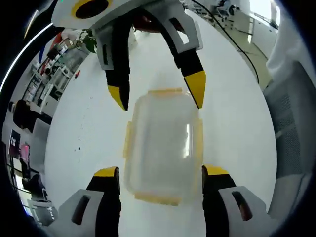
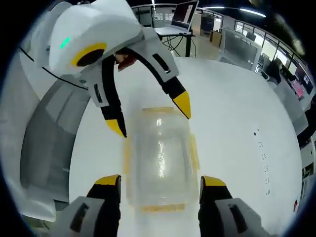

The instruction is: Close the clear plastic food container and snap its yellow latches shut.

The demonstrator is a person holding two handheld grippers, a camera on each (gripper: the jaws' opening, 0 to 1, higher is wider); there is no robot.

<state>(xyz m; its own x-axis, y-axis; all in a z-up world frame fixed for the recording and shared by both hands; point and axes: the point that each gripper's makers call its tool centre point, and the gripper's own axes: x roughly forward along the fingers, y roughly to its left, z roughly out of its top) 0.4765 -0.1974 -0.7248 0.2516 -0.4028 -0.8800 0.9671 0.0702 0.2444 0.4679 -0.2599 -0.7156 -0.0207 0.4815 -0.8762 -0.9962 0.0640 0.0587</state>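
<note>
Container (image 1: 163,143) clear, lid on, yellow latches (image 1: 165,91) | table (image 1: 237,113) white | left gripper (image 1: 160,180), right gripper (image 2: 158,185) fingers spread open

Both grippers look alike: the left gripper (image 1: 160,174) and right gripper (image 2: 159,179) have black jaws with yellow tips on grey-white slotted bases, under a rounded white housing with a yellow-ringed black disc and a small green light
</note>
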